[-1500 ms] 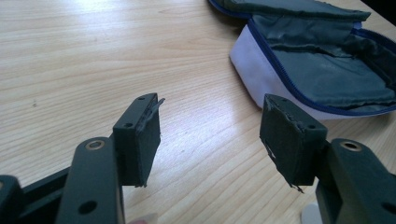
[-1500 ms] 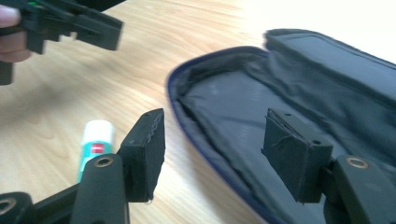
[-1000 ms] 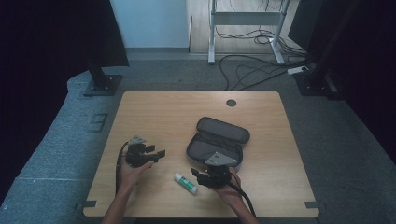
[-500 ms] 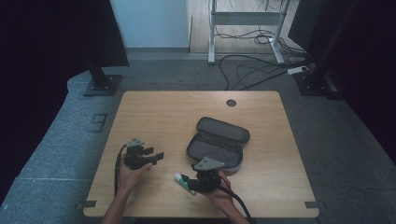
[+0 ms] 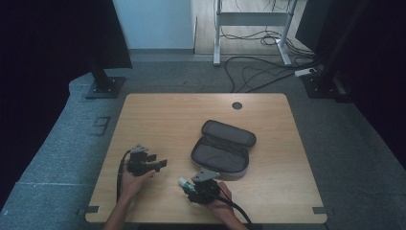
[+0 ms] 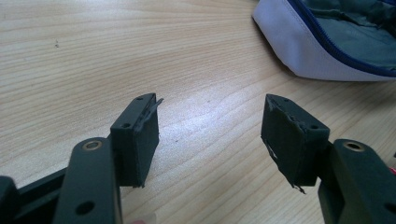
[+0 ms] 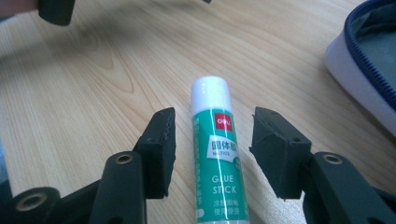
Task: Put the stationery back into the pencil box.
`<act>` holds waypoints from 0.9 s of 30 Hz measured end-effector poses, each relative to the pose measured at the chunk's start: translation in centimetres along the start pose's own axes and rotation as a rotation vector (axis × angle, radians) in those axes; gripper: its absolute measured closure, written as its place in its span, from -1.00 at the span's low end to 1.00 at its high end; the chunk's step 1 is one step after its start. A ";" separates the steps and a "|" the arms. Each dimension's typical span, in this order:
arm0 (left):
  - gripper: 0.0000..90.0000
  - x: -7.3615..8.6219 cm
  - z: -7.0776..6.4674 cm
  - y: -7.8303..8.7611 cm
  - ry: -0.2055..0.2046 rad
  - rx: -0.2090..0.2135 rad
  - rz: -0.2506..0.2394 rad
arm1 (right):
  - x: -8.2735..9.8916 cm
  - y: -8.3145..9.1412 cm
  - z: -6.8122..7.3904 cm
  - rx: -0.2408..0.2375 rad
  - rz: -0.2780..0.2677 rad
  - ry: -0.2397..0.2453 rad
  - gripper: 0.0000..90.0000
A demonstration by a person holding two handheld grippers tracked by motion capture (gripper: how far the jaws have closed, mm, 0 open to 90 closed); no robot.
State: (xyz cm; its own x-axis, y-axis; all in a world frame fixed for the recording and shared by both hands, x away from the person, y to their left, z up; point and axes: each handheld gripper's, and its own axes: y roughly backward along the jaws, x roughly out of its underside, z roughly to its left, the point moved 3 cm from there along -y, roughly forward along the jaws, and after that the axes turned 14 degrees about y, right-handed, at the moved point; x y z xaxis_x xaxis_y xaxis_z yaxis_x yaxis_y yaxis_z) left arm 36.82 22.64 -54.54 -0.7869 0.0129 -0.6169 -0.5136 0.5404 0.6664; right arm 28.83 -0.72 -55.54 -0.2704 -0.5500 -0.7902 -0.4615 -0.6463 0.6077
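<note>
A green glue stick (image 7: 218, 154) with a white cap lies flat on the wooden table (image 5: 167, 120), its cap (image 5: 183, 182) poking out to the left of my right gripper (image 5: 191, 188). The stick runs lengthwise between the right gripper (image 7: 212, 147)'s jaws, which have just been closing and stand a little off each side of it. An open grey pencil case (image 5: 222, 149) lies behind it. My left gripper (image 5: 160, 164) rests low over bare wood at the left; in its own view the left gripper (image 6: 210, 135) is open with nothing between the pads.
The pencil case edge (image 6: 317, 51), white with a blue zip, lies to the upper right of the left gripper. A round cable hole (image 5: 237, 105) sits near the table's far edge. Cables trail from both grippers toward the near edge.
My right gripper has slid left and down over the glue stick, so the stick now lies between its jaws. The left gripper has stayed put.
</note>
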 end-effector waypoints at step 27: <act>-0.17 0.0 0.5 0.5 0.011 0.005 -0.020 | 0.9 -0.4 -0.2 -0.010 0.080 0.036 0.44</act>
State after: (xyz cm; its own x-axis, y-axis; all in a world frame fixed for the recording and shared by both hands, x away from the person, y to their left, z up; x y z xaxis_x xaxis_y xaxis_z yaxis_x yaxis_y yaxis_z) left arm 36.76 23.29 -54.42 -0.7805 -0.0073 -0.6251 -0.5274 0.5447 0.6521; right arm 28.98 -1.06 -56.53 -0.2756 -0.6184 -0.7359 -0.4314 -0.6046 0.6696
